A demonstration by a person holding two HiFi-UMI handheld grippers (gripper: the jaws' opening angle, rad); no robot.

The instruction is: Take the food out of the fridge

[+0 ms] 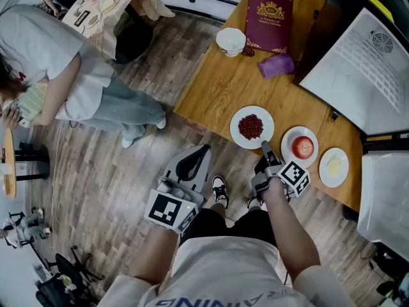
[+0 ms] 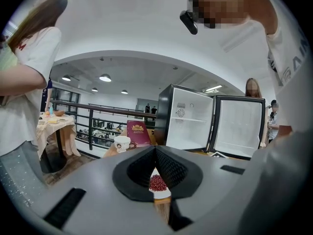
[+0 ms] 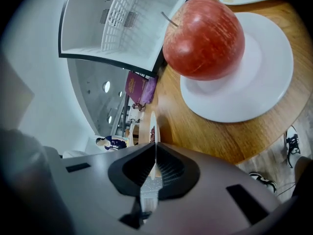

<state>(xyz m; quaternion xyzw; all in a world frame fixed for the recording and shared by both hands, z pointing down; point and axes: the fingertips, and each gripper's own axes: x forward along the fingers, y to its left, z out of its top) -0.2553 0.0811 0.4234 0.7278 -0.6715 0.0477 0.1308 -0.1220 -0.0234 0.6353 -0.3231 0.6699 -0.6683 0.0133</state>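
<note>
Two grippers work at the near edge of the wooden table [image 1: 217,88]. The left gripper [image 1: 203,151] hangs just off that edge, above the floor, its jaws pressed together on nothing. The right gripper [image 1: 264,147] has its jaws clamped on the near rim of the plate of red beans [image 1: 251,126]. Three white plates line the table's near side: the bean plate, a plate with one red apple [image 1: 303,147] just to its right, and a plate of pale yellow food [image 1: 334,165] nearest the table's right corner. Toward the table's far end are one white cup [image 1: 231,41], one purple cloth [image 1: 277,65] and one maroon book [image 1: 269,10]. One white fridge [image 1: 364,75] stands open against the table's right side, with all the food outside it on the table side.
</note>
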